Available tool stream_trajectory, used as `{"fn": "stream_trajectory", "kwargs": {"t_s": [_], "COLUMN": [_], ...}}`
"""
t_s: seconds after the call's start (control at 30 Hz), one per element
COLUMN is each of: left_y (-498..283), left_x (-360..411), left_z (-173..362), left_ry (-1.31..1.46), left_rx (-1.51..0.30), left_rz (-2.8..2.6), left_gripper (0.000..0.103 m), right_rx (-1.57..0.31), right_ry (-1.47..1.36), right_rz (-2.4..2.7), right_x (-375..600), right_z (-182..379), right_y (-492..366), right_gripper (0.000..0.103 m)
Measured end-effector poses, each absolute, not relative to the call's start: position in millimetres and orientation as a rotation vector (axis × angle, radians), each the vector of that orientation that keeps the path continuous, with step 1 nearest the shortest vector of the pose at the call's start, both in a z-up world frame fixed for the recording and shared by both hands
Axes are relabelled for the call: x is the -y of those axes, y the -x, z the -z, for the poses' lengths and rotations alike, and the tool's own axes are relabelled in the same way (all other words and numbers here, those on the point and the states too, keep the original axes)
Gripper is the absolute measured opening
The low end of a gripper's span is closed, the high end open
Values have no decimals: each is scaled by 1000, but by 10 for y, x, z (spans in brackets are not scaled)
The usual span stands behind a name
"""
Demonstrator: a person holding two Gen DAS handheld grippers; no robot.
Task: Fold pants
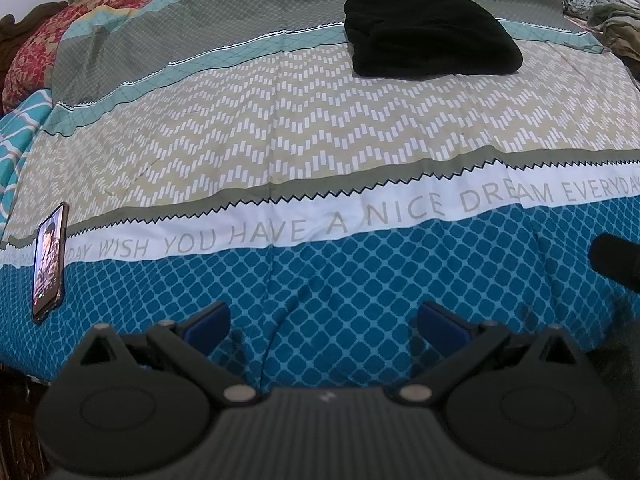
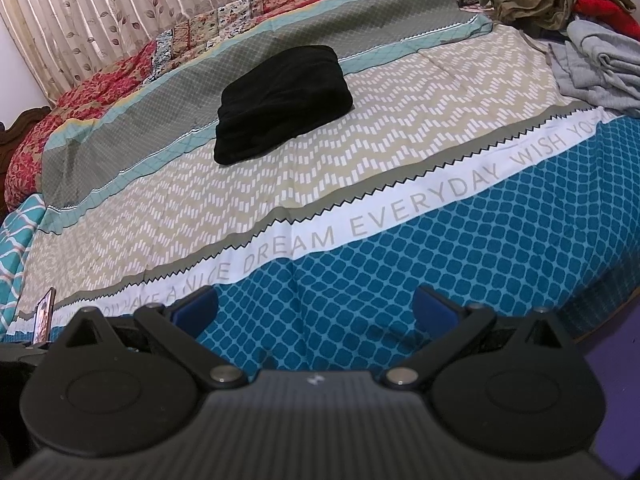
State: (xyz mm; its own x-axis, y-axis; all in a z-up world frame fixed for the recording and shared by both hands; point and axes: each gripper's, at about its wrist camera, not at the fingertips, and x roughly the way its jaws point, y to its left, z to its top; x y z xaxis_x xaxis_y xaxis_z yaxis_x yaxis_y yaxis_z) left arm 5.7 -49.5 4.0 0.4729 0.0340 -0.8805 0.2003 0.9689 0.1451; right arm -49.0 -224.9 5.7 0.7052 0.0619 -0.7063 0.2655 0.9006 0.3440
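Left wrist view, patterned bedspread (image 1: 320, 128), folded black pants (image 1: 432, 36) (far side), curtain (image 2: 100, 12) behind.

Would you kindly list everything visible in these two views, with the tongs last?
pants: one, black, folded, far middle of the bed
bedsheet: one, teal, beige, grey and white bands with lettering, covering the bed
phone: one, dark with lit screen, near left edge of the bed
clothes pile: one, olive, red and grey, far right of the bed
quilt: one, red floral, far left
curtain: one, beige with leaves, behind the bed
left tongs: open, over the near edge
right tongs: open, over the near edge
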Motion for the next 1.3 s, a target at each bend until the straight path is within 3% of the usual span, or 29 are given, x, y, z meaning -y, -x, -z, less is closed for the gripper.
{"fn": "stream_trajectory", "kwargs": {"t_s": [1.3], "left_y": [-31], "left_x": [476], "left_z": [-29], "left_ry": [-237], "left_rx": [-1077], "left_rz": [111], "left_gripper": [103], "right_rx": [-788], "right_ry": [-451], "right_rz": [119], "right_x": [2257], "right_z": [-51], "right_y": [497], "right_gripper": [103]}}
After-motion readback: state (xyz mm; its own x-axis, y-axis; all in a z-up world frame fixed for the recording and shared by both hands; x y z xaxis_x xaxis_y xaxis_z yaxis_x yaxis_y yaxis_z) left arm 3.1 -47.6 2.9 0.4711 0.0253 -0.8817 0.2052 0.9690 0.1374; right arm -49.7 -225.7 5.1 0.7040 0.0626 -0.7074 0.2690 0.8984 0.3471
